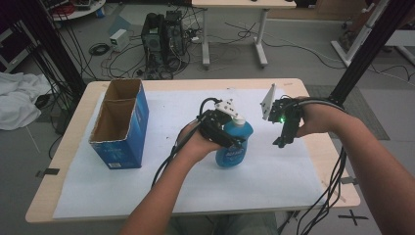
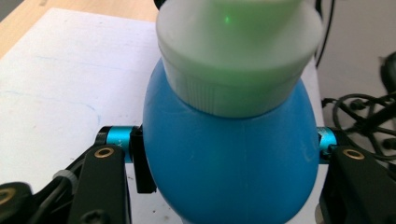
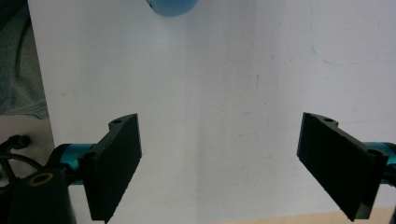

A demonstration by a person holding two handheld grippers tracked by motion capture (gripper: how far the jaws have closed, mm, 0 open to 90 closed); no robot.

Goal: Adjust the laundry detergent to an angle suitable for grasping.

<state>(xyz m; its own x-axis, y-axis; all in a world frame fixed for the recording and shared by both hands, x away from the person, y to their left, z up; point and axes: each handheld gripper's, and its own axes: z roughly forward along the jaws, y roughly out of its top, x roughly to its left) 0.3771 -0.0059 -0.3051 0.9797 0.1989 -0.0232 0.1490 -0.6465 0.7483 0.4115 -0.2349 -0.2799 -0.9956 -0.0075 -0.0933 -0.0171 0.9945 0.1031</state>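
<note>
Blue soap bottle (image 1: 235, 144) with its white cap (image 1: 238, 120) sits at the middle of the bench (image 1: 293, 85), on the white sheet (image 1: 161, 191) that covers it. The left gripper (image 1: 230, 139) has its fingers (image 2: 140, 158) clamped on the bottle's wide shoulder just below the cap, one finger on each flank, as the left gripper view shows. The bottle's long axis runs close to upright, cap leaning a little toward 1 o'clock in the high view, and I cannot tell whether its base touches the sheet.

The open cardboard box (image 1: 120, 122), blue on the outside with two compartments, lies at about 9 o'clock from the bottle and well apart from it, its mouth facing up. My judgement is that the coming move turns on that gap: the bottle has to travel toward 9 o'clock and go in base first, so its upright axis matters.

The right gripper (image 1: 283, 142) hovers at about 3 o'clock from the bottle, near but not touching, its fingers (image 3: 114, 163) spread wide with nothing but sheet between them. The left hand is the nearer to the box.
</note>
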